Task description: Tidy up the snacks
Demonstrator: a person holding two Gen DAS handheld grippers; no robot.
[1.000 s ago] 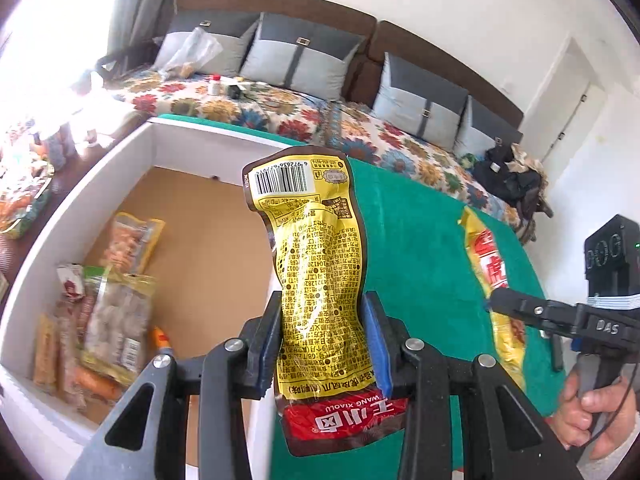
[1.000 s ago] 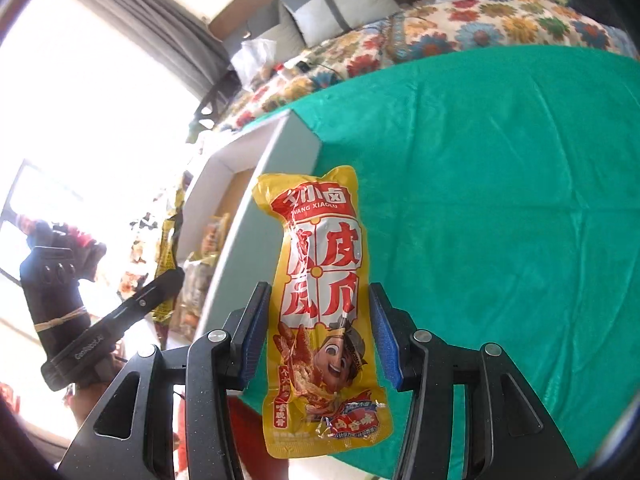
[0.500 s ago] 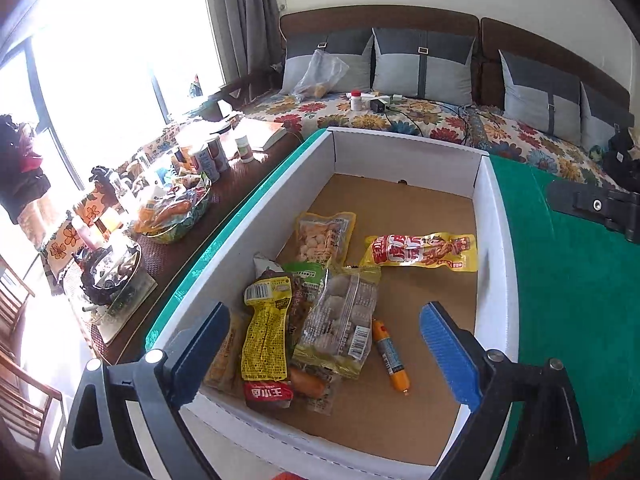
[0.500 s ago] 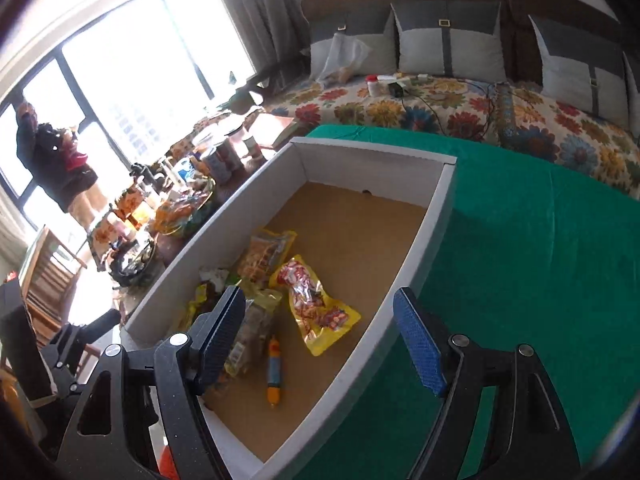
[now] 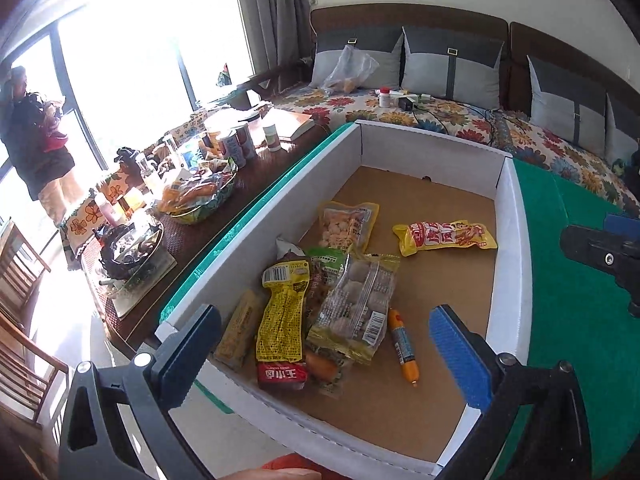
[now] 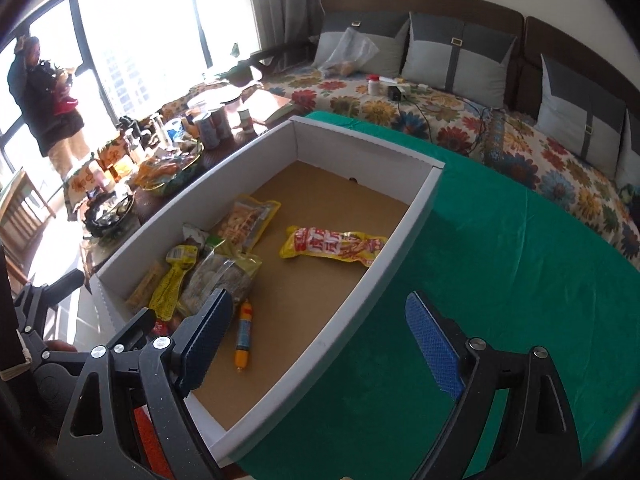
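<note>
Left hand-held gripper gapes empty above the cardboard box; right hand-held gripper empty, jaws opening. Lift both clear before fetching more snacks.

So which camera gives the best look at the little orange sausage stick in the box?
The left wrist view: the sausage stick lies unobstructed on the cardboard floor of the box, beside the clear snack bag. The right wrist view also shows the whole stick, but smaller, with a blue finger pad crowding it.
</note>
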